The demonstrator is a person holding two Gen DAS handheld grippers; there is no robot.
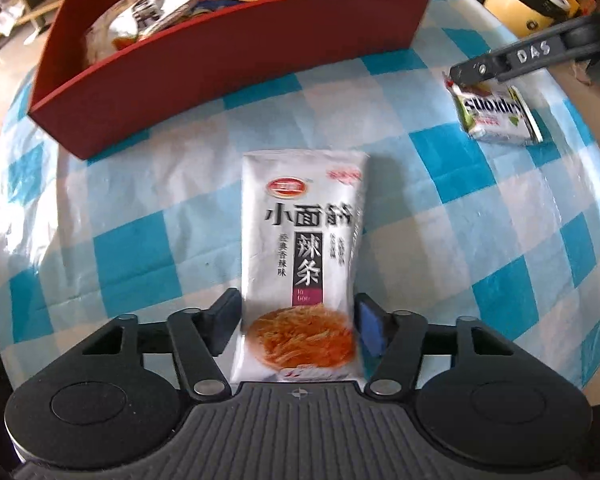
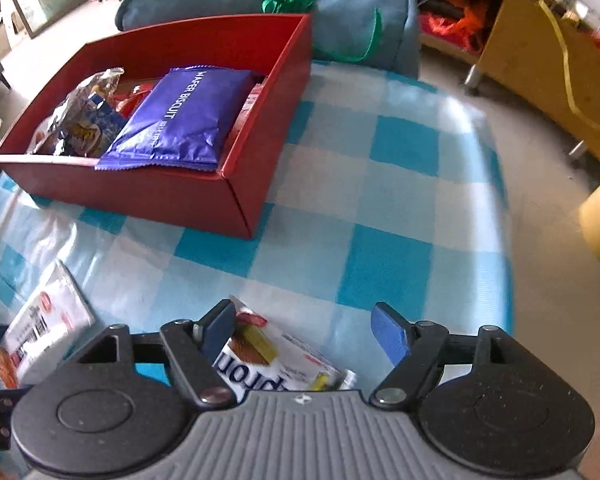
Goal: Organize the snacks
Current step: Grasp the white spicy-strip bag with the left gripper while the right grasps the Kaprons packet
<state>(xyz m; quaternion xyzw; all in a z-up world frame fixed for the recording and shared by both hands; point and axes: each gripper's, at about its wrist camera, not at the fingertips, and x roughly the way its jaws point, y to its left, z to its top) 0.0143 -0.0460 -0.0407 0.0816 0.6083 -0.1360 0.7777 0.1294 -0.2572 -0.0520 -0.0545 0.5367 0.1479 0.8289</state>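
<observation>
Left tool (image 1: 298, 320) straddles white spicy-strip packet (image 1: 302, 236) on blue-checked tablecloth (image 1: 440, 184); red box (image 1: 204, 80) beyond.

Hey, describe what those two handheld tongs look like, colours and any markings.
Both look alike: the left tongs and right tongs have black linkage arms with silver rivets, blue pads, round black side discs and a ribbed grey base bearing a small cross mark. Seen from the side, the right one shows raised letters "DAS".
</observation>
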